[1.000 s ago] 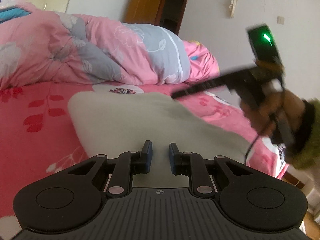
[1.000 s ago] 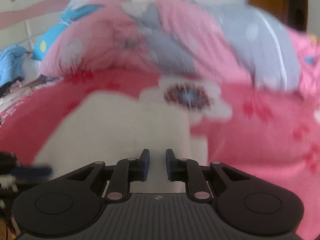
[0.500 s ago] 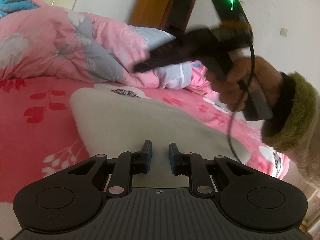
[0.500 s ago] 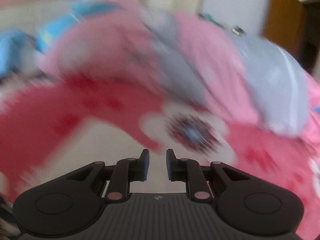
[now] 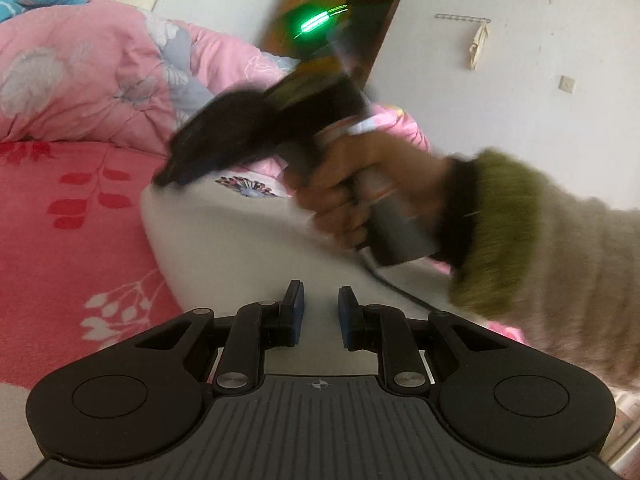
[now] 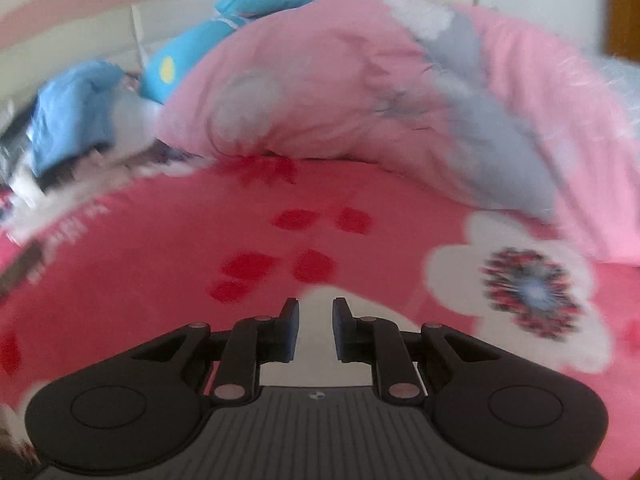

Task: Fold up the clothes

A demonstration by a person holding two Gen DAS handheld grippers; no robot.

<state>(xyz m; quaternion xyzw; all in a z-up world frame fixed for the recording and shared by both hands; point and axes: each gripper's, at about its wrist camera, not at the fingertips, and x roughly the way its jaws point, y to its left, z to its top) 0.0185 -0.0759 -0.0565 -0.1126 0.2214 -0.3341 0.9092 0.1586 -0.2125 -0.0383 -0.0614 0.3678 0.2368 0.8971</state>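
A cream garment (image 5: 248, 248) lies flat on the pink flowered sheet (image 5: 72, 248). My left gripper (image 5: 320, 300) hovers over its near edge, jaws narrowly apart with nothing between them. A hand in a green-cuffed sleeve (image 5: 500, 236) holds my right gripper (image 5: 164, 176), which is blurred, with its tip at the garment's far left corner. In the right wrist view the right gripper (image 6: 316, 308) points down at that rounded edge of the garment (image 6: 316, 360), a small gap between its pads and no cloth pinched.
A bunched pink and grey duvet (image 5: 100, 80) lies along the back of the bed, with blue bedding (image 6: 80, 120) at its left end. A brown door (image 5: 352, 40) and a white wall (image 5: 540, 40) stand behind. A cable (image 5: 400, 288) trails from the right gripper over the garment.
The right gripper and its hand have swept from the right side leftward across the garment to its far left corner. The left gripper has stayed put over the near edge.
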